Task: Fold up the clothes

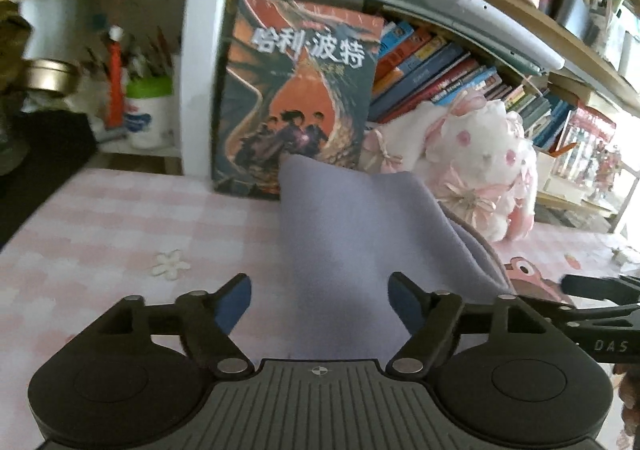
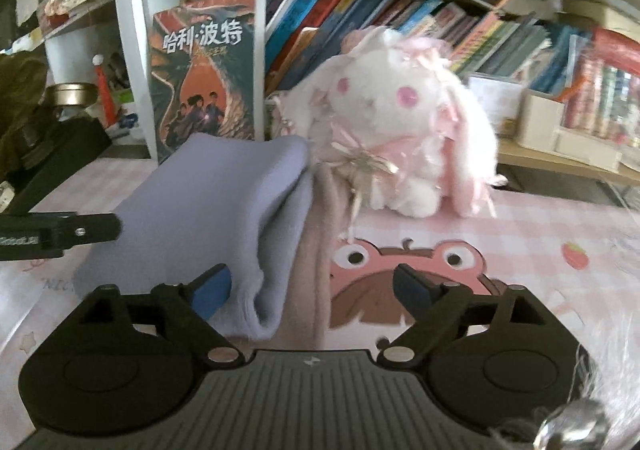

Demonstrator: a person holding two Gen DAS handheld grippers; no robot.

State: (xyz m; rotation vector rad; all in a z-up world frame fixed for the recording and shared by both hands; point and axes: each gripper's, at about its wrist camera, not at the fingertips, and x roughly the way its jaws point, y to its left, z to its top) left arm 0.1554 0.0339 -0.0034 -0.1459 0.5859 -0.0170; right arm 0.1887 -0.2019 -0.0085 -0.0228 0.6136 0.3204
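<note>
A folded lavender garment (image 1: 352, 234) lies on the pink checked table cover (image 1: 120, 218), running from the near edge toward the big book. My left gripper (image 1: 320, 300) stands open over its near end, blue pads wide apart and not pressing the cloth. In the right wrist view the same lavender garment (image 2: 216, 210) lies folded with a thick rounded edge, on top of a beige pink cloth (image 2: 316, 270). My right gripper (image 2: 310, 286) is open above that edge; its left pad is beside the fold, its right pad is over the table cover.
A white and pink plush rabbit (image 2: 404, 138) sits right behind the garment. A large upright book (image 1: 296, 98) leans on the white shelf post. Rows of books fill the shelf (image 2: 400, 22). A pen cup (image 1: 148, 110) and a metal tin (image 1: 48, 78) stand far left.
</note>
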